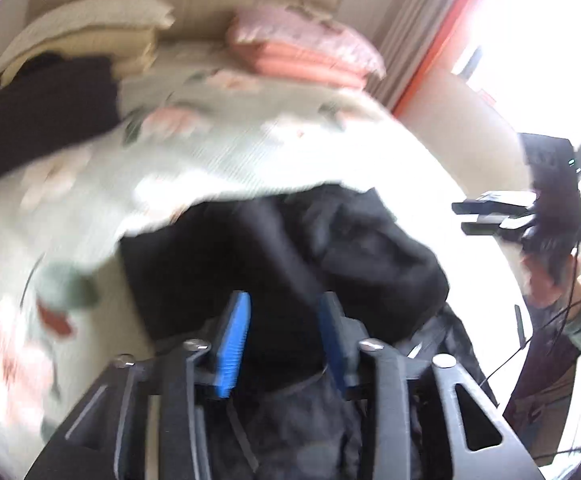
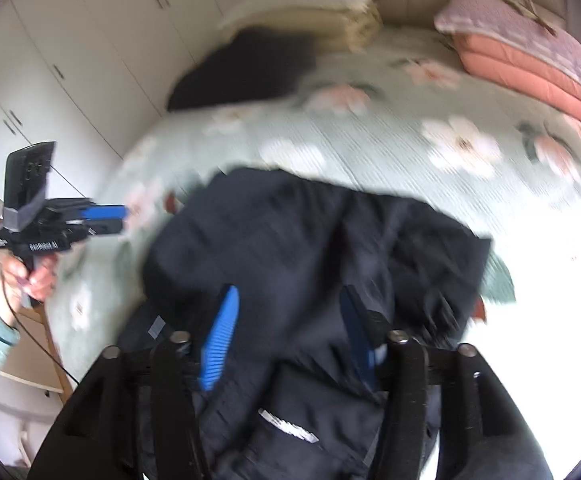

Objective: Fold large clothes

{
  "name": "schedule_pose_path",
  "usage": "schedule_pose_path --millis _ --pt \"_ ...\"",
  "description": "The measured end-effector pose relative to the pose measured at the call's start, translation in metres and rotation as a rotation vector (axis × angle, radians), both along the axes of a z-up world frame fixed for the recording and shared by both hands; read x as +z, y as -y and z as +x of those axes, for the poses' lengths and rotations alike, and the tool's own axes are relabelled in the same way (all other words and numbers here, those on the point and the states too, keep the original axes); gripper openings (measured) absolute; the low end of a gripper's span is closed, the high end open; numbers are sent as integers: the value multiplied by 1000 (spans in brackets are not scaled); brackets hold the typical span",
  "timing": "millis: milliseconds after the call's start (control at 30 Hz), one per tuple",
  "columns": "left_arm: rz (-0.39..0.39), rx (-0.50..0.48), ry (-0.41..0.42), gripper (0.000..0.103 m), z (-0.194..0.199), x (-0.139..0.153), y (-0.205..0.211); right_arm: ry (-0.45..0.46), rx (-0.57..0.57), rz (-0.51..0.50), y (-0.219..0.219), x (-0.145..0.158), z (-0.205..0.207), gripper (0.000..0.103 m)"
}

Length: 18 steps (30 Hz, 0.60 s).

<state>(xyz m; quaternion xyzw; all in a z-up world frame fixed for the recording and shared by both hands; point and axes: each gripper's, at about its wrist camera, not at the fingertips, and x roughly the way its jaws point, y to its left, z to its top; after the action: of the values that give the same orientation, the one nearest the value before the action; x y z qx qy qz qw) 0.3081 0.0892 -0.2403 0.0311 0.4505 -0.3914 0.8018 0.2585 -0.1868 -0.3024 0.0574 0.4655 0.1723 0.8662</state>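
Observation:
A large black jacket [image 1: 290, 248] lies bunched on the near edge of the floral bedspread [image 1: 250, 148]; it also shows in the right wrist view [image 2: 310, 248]. My left gripper [image 1: 284, 304] hovers just above it with blue pads apart and nothing between them. It also shows in the right wrist view [image 2: 118, 220], held off the bed's left side. My right gripper [image 2: 290, 300] is open above the jacket, empty. It also shows in the left wrist view [image 1: 462, 218] at the right. Both views are motion-blurred.
A dark folded garment [image 2: 246, 68] lies at the bed's far left by cream pillows [image 2: 310, 8]. Pink folded quilts [image 2: 530, 56] sit at the far right. White wardrobes [image 2: 70, 60] stand left of the bed, a bright window [image 1: 550, 20] right.

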Motion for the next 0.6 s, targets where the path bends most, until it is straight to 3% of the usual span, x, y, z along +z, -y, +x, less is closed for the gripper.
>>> schedule_pose_path --millis 67,167,267,433,600 --pt "-10 -21 6 61 7 7 23 14 1 -36 -17 2 15 68" --pt "32 -73 7 61 14 -5 54 0 2 -93 -35 -15 31 68" --pt "106 -118 -82 61 12 -54 69 -69 18 -146 -49 -48 31 68" --pt "157 -94 -203 61 -12 -132 52 -208 55 -201 -61 -122 9 67" --pt "145 -60 -186 61 -30 -163 51 -246 18 -219 -69 -175 -4 67"
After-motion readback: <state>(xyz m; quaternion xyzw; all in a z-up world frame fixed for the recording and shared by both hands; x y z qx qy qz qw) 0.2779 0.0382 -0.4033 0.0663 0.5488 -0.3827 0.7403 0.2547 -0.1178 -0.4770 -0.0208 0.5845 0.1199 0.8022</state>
